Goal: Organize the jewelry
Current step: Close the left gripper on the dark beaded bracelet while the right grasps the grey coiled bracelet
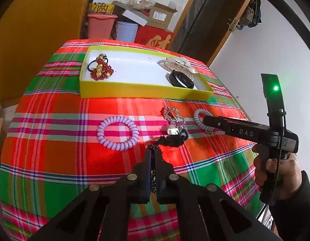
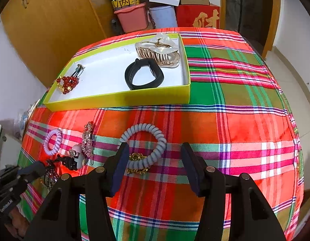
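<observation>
My left gripper (image 1: 153,153) is shut on a dark bead strand (image 1: 154,173) whose black tassel end (image 1: 175,138) lies on the plaid cloth just ahead. My right gripper (image 2: 155,156) stands open, pointing down over a grey-lilac coil hair tie (image 2: 143,146); the tie and a gold chain (image 2: 138,163) lie between its fingers, touching the left one. A purple coil tie (image 1: 118,132) and a silver ball chain (image 1: 173,115) lie loose on the cloth. Behind them, the yellow box (image 1: 143,90) holds a red bead tie (image 1: 100,70), a black band (image 1: 181,78) and a hair claw (image 1: 181,64).
The plaid-covered table (image 2: 245,136) drops away at its rounded edges. Bins and cardboard boxes (image 1: 123,26) are stacked beyond its far edge, beside a wooden cupboard (image 2: 54,30). A person's hand (image 1: 275,170) holds the right gripper's handle at the right.
</observation>
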The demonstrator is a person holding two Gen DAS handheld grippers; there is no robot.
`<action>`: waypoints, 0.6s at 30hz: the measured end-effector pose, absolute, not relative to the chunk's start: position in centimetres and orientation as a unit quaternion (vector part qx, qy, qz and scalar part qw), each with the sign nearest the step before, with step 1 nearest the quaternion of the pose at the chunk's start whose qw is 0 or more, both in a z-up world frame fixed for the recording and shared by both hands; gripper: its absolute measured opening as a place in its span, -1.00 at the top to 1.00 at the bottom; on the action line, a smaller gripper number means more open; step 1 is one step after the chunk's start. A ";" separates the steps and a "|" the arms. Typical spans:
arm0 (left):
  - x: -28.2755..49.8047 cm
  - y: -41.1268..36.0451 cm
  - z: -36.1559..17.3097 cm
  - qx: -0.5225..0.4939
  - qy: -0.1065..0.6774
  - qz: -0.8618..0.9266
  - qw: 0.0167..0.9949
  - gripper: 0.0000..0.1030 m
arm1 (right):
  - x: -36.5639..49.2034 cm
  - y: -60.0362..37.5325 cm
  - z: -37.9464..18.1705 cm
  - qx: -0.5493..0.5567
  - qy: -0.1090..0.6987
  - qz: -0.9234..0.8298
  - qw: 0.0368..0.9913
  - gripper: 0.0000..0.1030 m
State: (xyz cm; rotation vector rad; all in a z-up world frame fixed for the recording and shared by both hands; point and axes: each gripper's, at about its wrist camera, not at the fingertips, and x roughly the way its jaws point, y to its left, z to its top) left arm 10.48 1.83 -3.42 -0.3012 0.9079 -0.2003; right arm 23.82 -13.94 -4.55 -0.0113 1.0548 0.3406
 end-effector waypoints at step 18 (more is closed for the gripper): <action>9.8 3.4 -0.7 -0.150 0.405 -0.078 0.898 0.95 | 22.1 -14.7 -2.9 -0.001 0.479 0.168 0.861 0.82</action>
